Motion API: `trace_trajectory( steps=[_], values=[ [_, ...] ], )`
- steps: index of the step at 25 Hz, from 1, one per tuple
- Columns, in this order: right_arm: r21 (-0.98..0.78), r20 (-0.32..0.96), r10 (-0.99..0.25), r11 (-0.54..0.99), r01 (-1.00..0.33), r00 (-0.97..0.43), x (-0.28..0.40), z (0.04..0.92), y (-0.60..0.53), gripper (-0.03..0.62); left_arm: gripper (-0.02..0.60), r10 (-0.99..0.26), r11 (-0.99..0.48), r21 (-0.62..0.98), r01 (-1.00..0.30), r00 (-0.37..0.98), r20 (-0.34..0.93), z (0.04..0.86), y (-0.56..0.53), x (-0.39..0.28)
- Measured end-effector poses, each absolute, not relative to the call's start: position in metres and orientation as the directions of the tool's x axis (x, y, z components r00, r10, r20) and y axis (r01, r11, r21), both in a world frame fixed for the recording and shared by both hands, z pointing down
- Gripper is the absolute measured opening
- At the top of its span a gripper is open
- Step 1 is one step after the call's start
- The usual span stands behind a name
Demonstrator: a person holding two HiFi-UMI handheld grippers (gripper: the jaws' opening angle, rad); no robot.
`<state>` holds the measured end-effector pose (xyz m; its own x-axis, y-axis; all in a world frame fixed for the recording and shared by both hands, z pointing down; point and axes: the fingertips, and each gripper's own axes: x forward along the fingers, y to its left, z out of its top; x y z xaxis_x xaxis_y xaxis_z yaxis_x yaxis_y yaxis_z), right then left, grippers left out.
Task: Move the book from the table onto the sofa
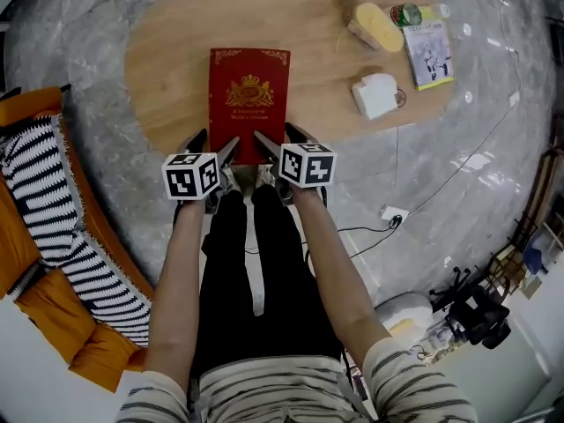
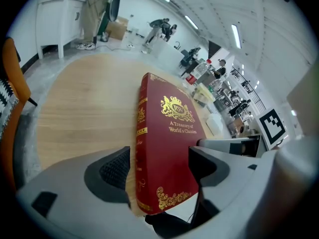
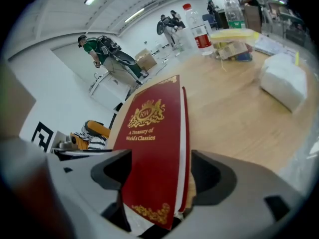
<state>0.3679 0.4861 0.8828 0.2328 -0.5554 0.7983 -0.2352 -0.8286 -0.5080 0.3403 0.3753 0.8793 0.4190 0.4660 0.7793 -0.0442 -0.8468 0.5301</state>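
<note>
Right now the red book [image 1: 248, 104] lies flat, cover up, on the wooden worktop [image 1: 167, 51], with its near end at the front edge. Left tongs [image 1: 218, 139] and right tongs [image 1: 275, 134] both stand wide apart. Each has one near corner between its jaws: spine corner on the left, page-edge corner on the right. Neither gripper view shows the pads pressing, so nothing is gripped yet. My read on the two-corner setup: it's a wide hardback, and a single clamp would let it tilt or fan open. Orange sofa [image 1: 40, 315] is off to the left, well apart. Lift and carry not begun.
</note>
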Motion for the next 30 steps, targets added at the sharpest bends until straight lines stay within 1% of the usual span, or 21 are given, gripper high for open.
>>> trace_trajectory(
  steps=[8, 12, 17, 30],
  values=[
    [-0.521, 0.793, -0.571, -0.816, -0.251, 0.212, 0.373, 0.892, 0.475, 0.362, 0.347, 0.474, -0.843, 0.536, -0.052, 0.401, 0.784, 0.891, 0.382, 0.355],
    [-0.549, 0.782, -0.588, -0.807, -0.219, 0.206, 0.373, 0.898, 0.474, 0.362, 0.348, 0.493, -0.832, 0.552, -0.057, 0.38, 0.783, 0.896, 0.385, 0.356],
    [-0.558, 0.778, -0.596, -0.801, -0.217, 0.201, 0.374, 0.899, 0.473, 0.362, 0.354, 0.526, -0.809, 0.584, -0.066, 0.363, 0.769, 0.9, 0.387, 0.356],
    [-0.541, 0.793, -0.576, -0.816, -0.205, 0.199, 0.375, 0.894, 0.476, 0.362, 0.353, 0.508, -0.818, 0.568, -0.093, 0.347, 0.789, 0.893, 0.387, 0.354]
  ],
)
